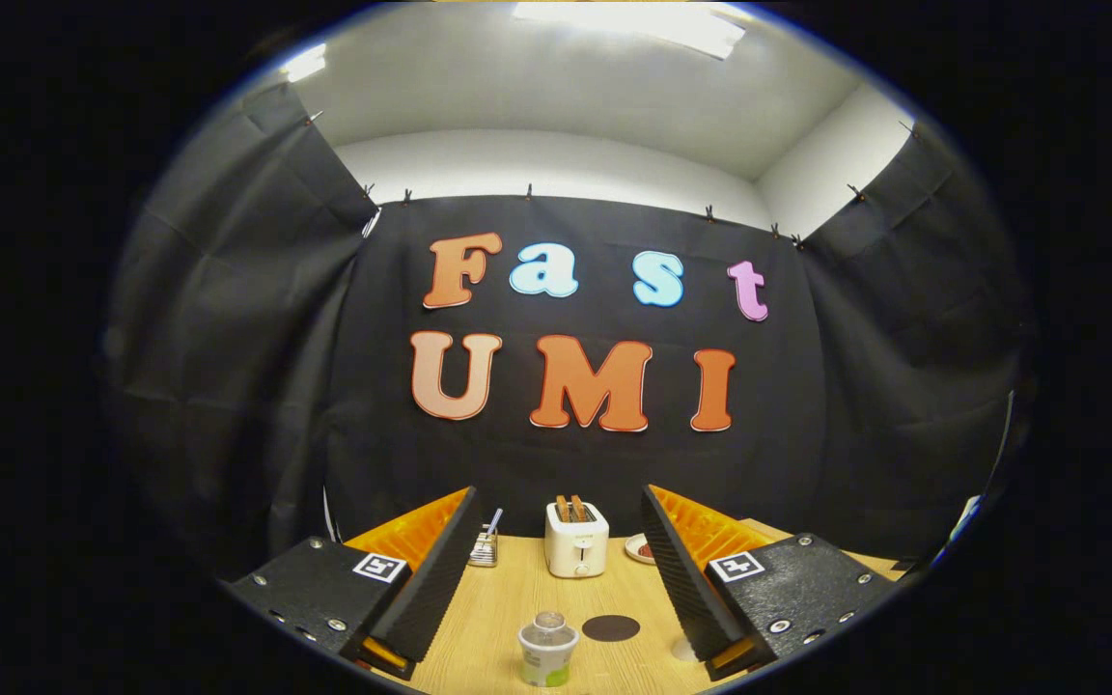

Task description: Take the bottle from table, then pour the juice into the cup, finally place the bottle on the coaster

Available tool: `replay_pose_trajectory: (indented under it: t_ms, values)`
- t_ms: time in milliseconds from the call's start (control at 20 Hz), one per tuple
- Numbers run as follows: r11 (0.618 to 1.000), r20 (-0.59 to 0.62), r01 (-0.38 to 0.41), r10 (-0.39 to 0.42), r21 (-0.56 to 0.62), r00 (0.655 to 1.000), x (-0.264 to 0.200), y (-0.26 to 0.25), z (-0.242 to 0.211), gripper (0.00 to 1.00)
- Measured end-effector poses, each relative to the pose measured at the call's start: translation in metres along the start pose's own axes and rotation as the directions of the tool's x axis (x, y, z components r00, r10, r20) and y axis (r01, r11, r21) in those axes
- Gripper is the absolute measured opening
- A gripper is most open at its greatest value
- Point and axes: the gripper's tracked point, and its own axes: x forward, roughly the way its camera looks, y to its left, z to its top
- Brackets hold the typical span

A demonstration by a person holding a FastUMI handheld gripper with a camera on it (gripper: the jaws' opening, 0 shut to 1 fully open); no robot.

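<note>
The claw (556, 579) is spread wide, its two fingers (440, 569) standing well apart with nothing between them but bare worktop (498, 608), and it grips nothing. It hangs above the near part of the wooden worktop, looking along it toward the black cloth wall at the back of the booth.

Just ahead of the fingers and about midway between them stands the bottle (547, 652), upright on the worktop; it is small, with a clear cap and a pale body that has a green band low down. Neither finger touches it. Just beside the bottle, toward the right finger, lies the coaster (611, 628), a dark round disc flat on the wood, with nothing resting on it.

Close against the inner side of the right finger, low on the worktop, a pale rounded shape (683, 649) peeks out; it may be the cup, but most of it is hidden and I cannot be sure.

Beyond the fingers, near the back wall, a white toaster (576, 541) stands with slices in its slots. Left of it sits a small wire holder (485, 548), and right of it a small plate (639, 548) partly behind the right finger.
</note>
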Motion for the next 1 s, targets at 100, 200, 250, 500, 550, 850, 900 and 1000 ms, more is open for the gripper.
replay_pose_trajectory:
  t_ms: [100, 200, 250, 500, 550, 850, 900, 1000]
  values:
    - [1.0, -0.027, 0.015, -0.015, 0.0, 1.0, 0.003, -0.005, -0.016, 0.98]
    - [0.999, -0.063, 0.039, -0.039, 0.001, 0.997, 0.006, -0.009, -0.036, 0.98]
    - [0.999, -0.078, 0.048, -0.047, 0.005, 0.996, 0.007, -0.01, -0.046, 0.98]
    - [0.998, -0.148, 0.065, -0.064, -0.001, 0.987, 0.007, -0.01, -0.101, 0.98]
    - [0.998, -0.16, 0.059, -0.058, 0.001, 0.985, 0.007, -0.008, -0.112, 0.98]
    - [1.0, -0.218, 0.026, -0.027, -0.011, 0.976, 0.01, 0.005, -0.173, 0.98]
    - [0.999, -0.231, 0.036, -0.036, -0.007, 0.972, 0.011, 0.004, -0.184, 0.99]
    - [0.999, -0.264, 0.036, -0.028, 0.022, 0.964, 0.015, 0.011, -0.204, 0.99]
